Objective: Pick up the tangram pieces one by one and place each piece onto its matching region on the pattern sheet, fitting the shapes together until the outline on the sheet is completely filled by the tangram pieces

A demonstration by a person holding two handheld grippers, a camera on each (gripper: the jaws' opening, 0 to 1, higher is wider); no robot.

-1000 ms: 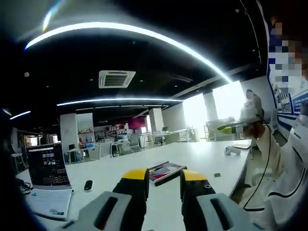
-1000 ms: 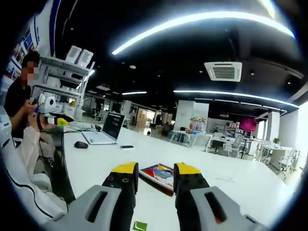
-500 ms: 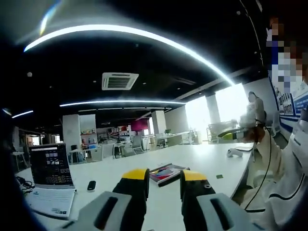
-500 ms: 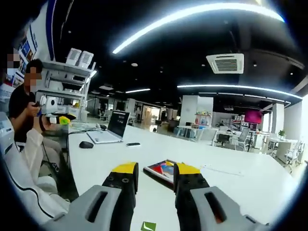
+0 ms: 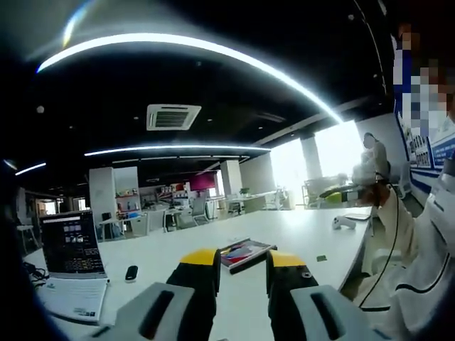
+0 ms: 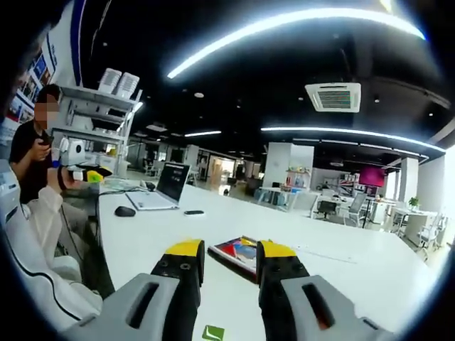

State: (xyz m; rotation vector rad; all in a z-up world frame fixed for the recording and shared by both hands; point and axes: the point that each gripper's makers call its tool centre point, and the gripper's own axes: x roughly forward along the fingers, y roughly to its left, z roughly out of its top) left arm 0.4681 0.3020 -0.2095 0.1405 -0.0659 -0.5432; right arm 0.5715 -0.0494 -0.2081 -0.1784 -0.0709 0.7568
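A dark-rimmed tray [image 5: 250, 262] of coloured tangram pieces [image 5: 240, 250] lies flat on the white table [image 5: 298, 234], just beyond my left gripper [image 5: 243, 258]. That gripper's yellow-tipped jaws stand apart with nothing between them. From the other side, the same tray [image 6: 225, 258] with its red, blue and yellow pieces [image 6: 242, 249] sits past my right gripper [image 6: 231, 250], also open and empty. A small green piece [image 6: 212, 332] lies on the table low between the right jaws. A small dark square [image 5: 321, 258] rests near the table's edge.
An open laptop [image 5: 70, 245] [image 6: 165, 189], a phone [image 5: 131, 273] [image 6: 192, 212] and a mouse [image 6: 125, 211] sit on the table. A seated person [image 5: 412, 234] [image 6: 32, 192] holds a device at the table's side. A white object [image 5: 343, 222] lies near that person.
Both views have wobbled slightly with the hands. The jaws keep the same gap, and the tray and green piece have not moved on the table.
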